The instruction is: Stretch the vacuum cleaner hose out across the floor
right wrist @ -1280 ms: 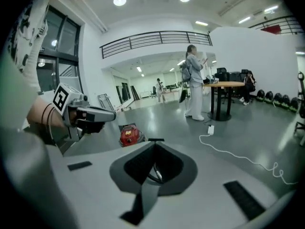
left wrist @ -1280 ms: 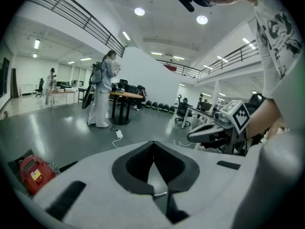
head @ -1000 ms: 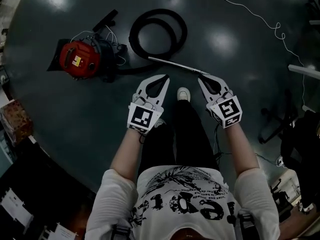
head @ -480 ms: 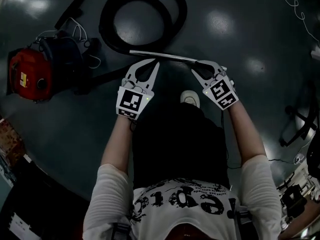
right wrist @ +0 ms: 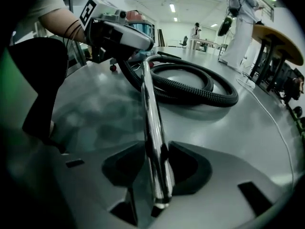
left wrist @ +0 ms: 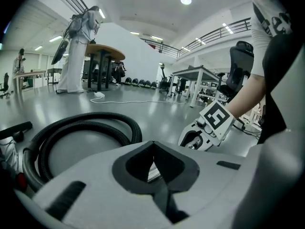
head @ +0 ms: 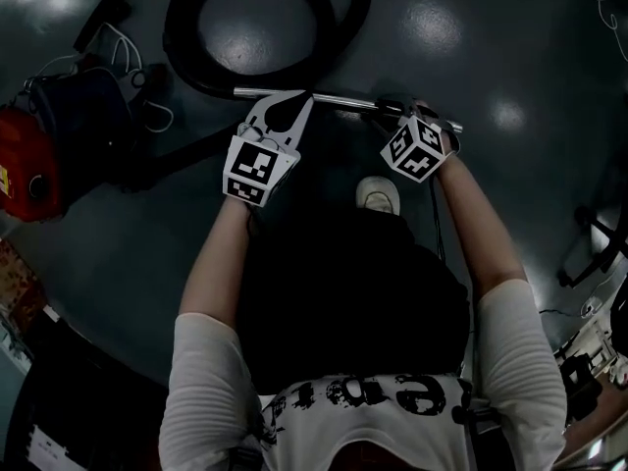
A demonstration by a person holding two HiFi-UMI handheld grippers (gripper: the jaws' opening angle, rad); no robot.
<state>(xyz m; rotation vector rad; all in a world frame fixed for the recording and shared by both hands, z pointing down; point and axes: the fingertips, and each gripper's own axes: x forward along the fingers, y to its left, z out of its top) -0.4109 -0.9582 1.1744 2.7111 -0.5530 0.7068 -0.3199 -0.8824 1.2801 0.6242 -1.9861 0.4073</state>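
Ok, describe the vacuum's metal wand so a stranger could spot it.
Start at the red vacuum cleaner at the head view's left, then the coiled black hose beside it. The wand tube runs straight out from that coil, the only shiny, rigid metal piece.

Black ribbed hose (head: 180, 42) coiled in a loop on the floor (head: 549, 27), chrome wand (head: 339, 99) straight at its end

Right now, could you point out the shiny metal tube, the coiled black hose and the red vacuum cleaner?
metal tube (head: 343, 99), head view, middle of its length.
coiled black hose (head: 180, 32), head view, left side of the loop.
red vacuum cleaner (head: 22, 170), head view, its red body.
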